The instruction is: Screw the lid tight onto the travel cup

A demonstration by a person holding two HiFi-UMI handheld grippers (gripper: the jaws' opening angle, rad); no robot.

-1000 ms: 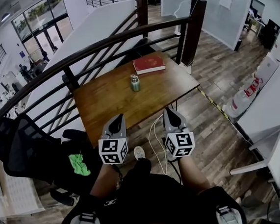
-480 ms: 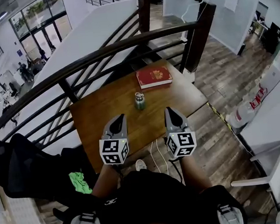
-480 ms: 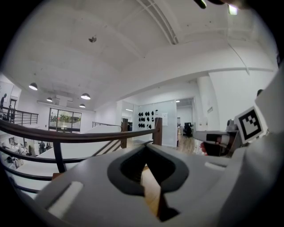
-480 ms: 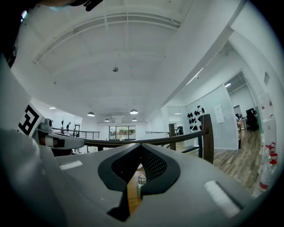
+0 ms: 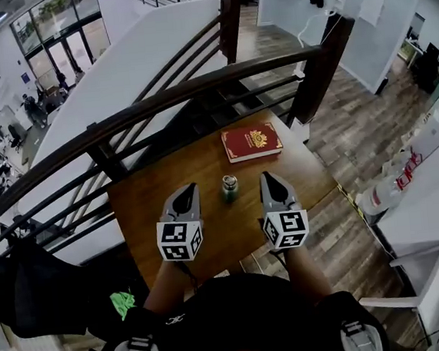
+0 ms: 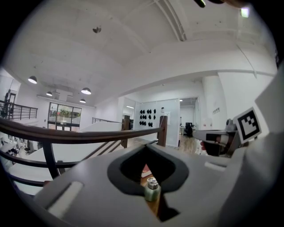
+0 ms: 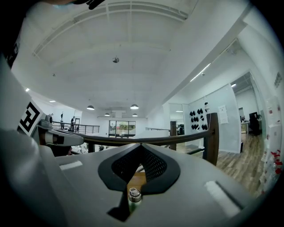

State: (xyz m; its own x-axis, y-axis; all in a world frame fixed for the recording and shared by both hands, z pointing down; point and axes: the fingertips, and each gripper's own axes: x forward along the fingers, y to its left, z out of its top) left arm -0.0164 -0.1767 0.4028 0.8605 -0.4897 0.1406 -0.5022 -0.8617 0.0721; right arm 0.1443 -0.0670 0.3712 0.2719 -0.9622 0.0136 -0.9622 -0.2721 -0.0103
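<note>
A small green travel cup with a silver lid on top stands upright on the brown wooden table. My left gripper hovers just left of the cup, and my right gripper just right of it. Both are shut and hold nothing. In the left gripper view the cup shows through the gap below the closed jaws, with the right gripper off to the side. The right gripper view shows the cup the same way, lid facing up.
A red book lies on the table beyond the cup. A dark railing curves along the table's far side. A black chair and a green object are down at the left. Wood floor lies to the right.
The view has moved toward the table. The cup and book now sit lower in the head view, and both shut grippers now flank the cup over the tabletop.
</note>
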